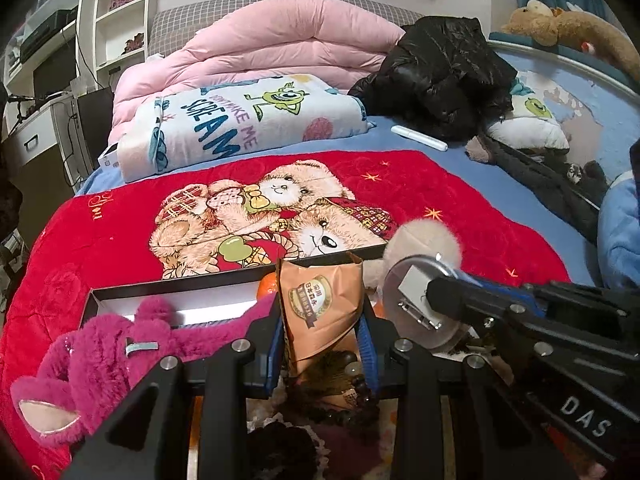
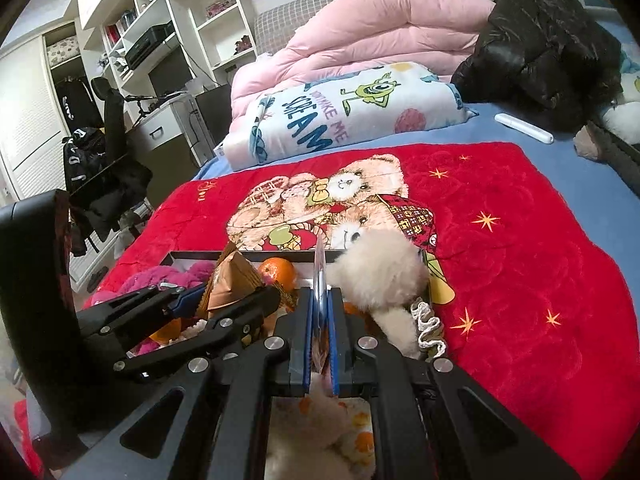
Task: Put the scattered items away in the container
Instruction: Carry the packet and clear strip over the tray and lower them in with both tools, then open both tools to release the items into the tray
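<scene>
Left gripper clamped on a brown snack packet, held upright over the box on the red blanket. Right gripper pinching a round mirror — face-on from the left wrist, a thin edge only from the right. Pink plush draped over the box rim, orange and cream plush inside — beads below the packet, visible from the left wrist alone.

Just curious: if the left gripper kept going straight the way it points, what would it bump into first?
Beyond the brown packet it already holds, probably the box's far wall, then the red bear blanket; depth is hard to judge.
</scene>
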`<action>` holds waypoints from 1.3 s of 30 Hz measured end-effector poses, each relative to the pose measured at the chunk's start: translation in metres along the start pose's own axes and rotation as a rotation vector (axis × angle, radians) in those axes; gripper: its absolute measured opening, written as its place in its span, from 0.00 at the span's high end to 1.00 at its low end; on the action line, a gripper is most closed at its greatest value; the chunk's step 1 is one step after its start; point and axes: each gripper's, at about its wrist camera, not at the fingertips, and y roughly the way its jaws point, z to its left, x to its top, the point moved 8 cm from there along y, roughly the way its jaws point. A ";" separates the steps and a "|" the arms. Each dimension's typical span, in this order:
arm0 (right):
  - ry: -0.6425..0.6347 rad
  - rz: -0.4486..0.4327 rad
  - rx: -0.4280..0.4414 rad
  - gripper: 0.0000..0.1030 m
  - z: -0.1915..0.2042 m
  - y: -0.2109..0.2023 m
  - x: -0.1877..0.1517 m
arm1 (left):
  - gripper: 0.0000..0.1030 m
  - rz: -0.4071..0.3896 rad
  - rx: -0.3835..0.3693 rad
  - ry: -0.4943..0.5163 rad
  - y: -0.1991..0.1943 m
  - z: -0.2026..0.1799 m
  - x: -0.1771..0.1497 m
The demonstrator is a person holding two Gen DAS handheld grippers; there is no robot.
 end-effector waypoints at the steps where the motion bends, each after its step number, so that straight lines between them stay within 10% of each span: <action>1: -0.006 0.002 -0.002 0.93 0.001 0.000 0.000 | 0.68 -0.003 0.005 -0.001 -0.001 0.001 0.001; 23: -0.021 -0.014 0.012 0.88 0.008 -0.001 0.001 | 0.68 0.019 0.045 -0.005 -0.003 0.004 -0.001; 27: -0.018 -0.019 0.009 0.88 0.007 -0.001 0.001 | 0.50 0.026 0.056 -0.047 -0.002 0.010 -0.001; 30: -0.022 -0.031 -0.009 0.88 0.004 -0.004 0.004 | 0.18 0.031 0.093 -0.078 -0.002 0.022 0.000; 33: 0.006 -0.042 -0.023 0.73 -0.004 -0.008 0.007 | 0.00 0.043 0.103 -0.129 -0.004 0.037 0.001; 37: 0.048 -0.072 -0.037 0.15 -0.016 -0.017 0.014 | 0.00 0.040 0.056 -0.138 -0.011 0.040 0.003; 39: 0.060 -0.092 -0.037 0.09 -0.017 -0.021 0.017 | 0.00 0.031 0.062 -0.119 -0.013 0.037 0.005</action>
